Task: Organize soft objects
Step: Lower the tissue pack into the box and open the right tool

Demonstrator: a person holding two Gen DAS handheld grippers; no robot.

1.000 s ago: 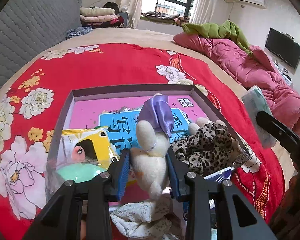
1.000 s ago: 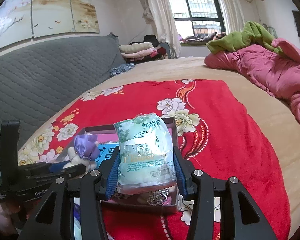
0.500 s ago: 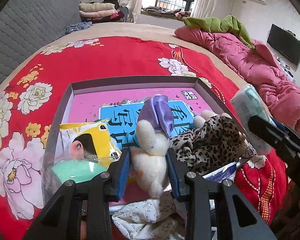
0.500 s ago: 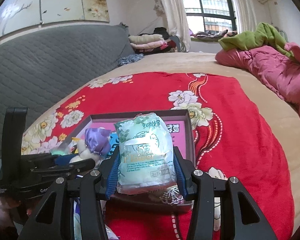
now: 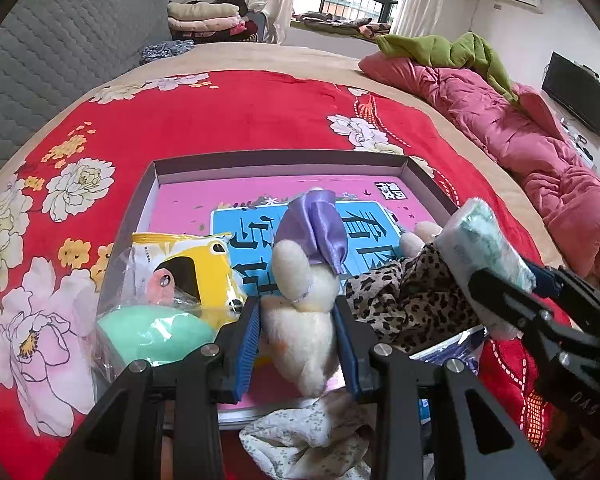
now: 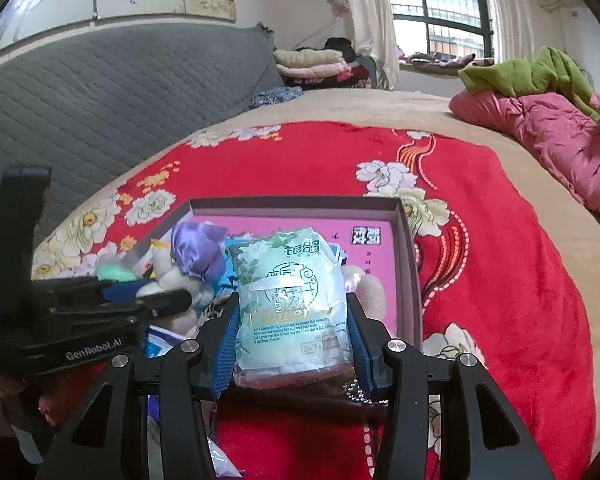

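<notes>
My left gripper is shut on a cream plush toy with a purple satin cap, held over the near part of a shallow box with a pink and blue floor. My right gripper is shut on a pale green tissue pack above the box's near right part. That pack and the right gripper show at the right of the left wrist view. In the box lie a yellow packet, a mint green object in clear wrap and a leopard print plush.
The box rests on a red flowered blanket on a bed. A pink quilt with a green garment lies at the right. A grey quilted headboard is at the left. A white flowered cloth lies below the left gripper.
My right gripper with the tissue pack has moved in over the box's right side, closer to the leopard plush. The left gripper holds still with the plush toy.
</notes>
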